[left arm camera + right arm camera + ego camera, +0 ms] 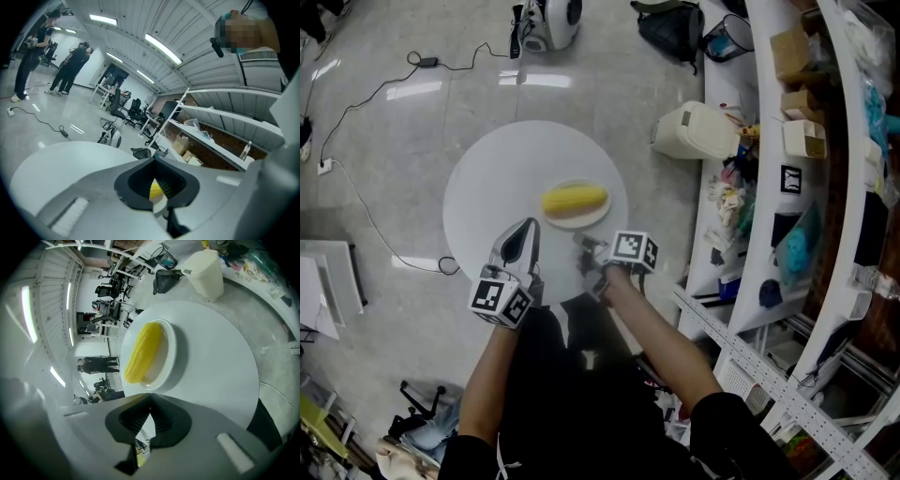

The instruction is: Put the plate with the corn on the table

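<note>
A yellow corn cob (pixel 575 199) lies on a small white plate (pixel 586 221), and the plate rests on the round white table (pixel 487 197), right of its middle. My right gripper (pixel 583 243) is just short of the plate's near edge, shut with nothing in it and not touching the plate. In the right gripper view the jaws (pixel 150 405) meet at their tips, with the corn (pixel 143 352) and plate (pixel 169 357) just beyond. My left gripper (pixel 528 226) hovers over the table's near side, left of the plate, also shut and empty. Its jaws (pixel 153 161) meet, and a bit of corn (pixel 155 189) shows behind them.
A cream lidded bin (pixel 696 131) stands on the floor right of the table. White shelving (pixel 787 169) full of boxes and clutter runs down the right side. Cables (pixel 366 216) trail over the floor at left. Two people (pixel 70 65) stand far off in the left gripper view.
</note>
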Action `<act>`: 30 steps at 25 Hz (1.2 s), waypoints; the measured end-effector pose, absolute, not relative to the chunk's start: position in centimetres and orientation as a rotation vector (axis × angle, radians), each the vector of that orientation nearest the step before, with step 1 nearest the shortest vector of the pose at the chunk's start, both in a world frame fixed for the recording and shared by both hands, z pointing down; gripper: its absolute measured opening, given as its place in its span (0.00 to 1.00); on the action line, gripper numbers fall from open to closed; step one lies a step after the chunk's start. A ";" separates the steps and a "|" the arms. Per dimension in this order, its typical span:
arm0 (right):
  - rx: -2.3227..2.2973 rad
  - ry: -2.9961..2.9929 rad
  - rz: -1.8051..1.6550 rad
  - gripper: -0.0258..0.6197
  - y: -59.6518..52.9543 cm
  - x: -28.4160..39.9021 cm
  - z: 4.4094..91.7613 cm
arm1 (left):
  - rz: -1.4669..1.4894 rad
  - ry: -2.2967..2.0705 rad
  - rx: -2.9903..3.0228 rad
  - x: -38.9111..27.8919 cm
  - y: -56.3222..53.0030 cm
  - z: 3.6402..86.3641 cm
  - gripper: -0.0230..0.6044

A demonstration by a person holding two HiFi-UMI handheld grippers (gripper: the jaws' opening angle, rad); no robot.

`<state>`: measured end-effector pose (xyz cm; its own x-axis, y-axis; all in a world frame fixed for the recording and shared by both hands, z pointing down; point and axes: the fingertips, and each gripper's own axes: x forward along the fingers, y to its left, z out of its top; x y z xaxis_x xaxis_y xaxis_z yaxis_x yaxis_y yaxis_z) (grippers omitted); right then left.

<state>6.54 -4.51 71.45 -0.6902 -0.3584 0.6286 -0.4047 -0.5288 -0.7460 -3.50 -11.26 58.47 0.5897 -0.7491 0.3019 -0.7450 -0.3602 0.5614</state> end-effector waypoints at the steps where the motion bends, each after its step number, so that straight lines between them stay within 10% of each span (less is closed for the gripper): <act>1: 1.226 -1.519 2.426 0.06 -4.5 6.4 71.2 | -0.006 -1.178 2.152 -3.6 -11.2 58.2 0.04; 30: 1.587 -2.058 1.784 0.05 -4.9 5.1 55.6 | -0.101 -1.169 2.273 -7.5 -5.4 46.5 0.04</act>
